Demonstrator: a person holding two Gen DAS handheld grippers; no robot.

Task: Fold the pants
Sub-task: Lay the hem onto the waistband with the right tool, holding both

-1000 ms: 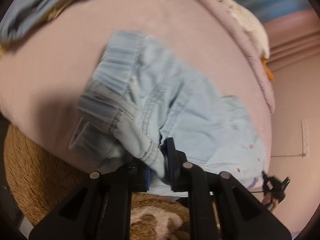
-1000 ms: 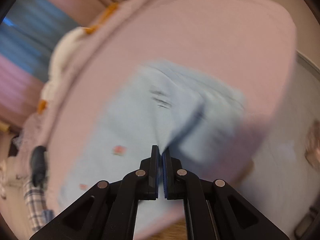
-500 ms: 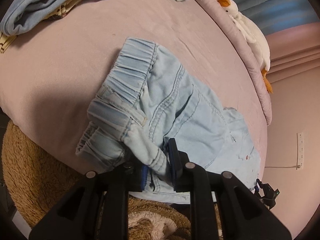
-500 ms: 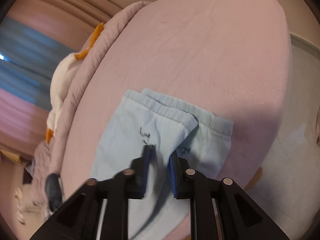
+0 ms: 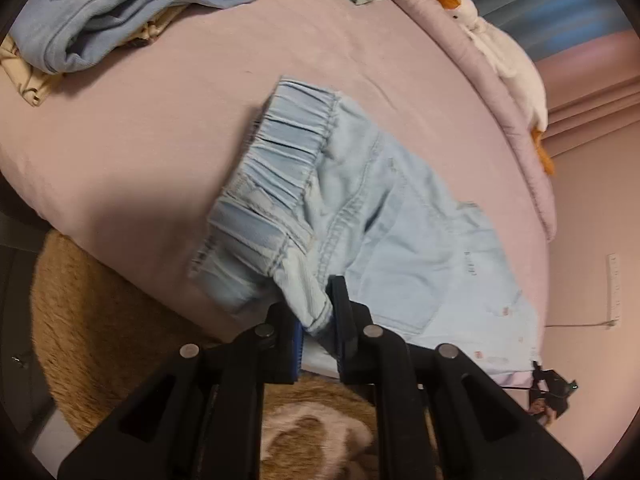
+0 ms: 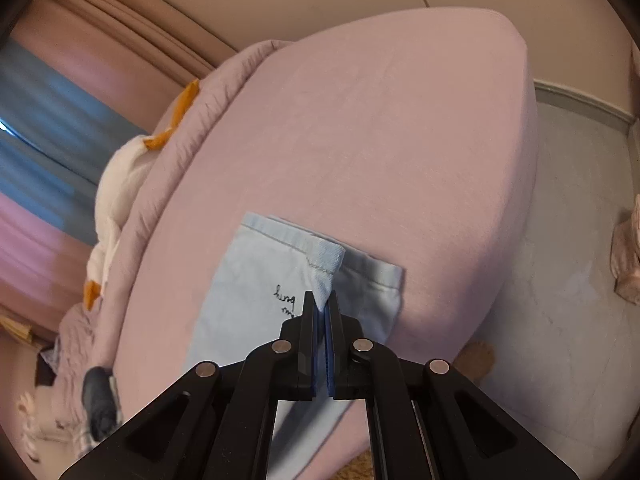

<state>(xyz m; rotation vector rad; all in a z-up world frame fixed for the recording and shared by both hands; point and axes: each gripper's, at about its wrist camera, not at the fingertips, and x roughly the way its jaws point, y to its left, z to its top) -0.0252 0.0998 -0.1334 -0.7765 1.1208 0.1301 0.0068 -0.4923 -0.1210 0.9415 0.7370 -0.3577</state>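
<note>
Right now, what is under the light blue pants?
The pants lie on the pink bed sheet, with the waistband hanging over its edge above a brown rug. Whatever is between fabric and sheet is covered.

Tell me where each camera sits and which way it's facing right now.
Left wrist: on the left gripper, looking along its fingers over the pants' waistband to the bed, clothes pile and plush duck.
Right wrist: on the right gripper, looking over the pants' hem towards the floor.
Each shows only its own fingers. Shared: pants, bed, duck.
</note>
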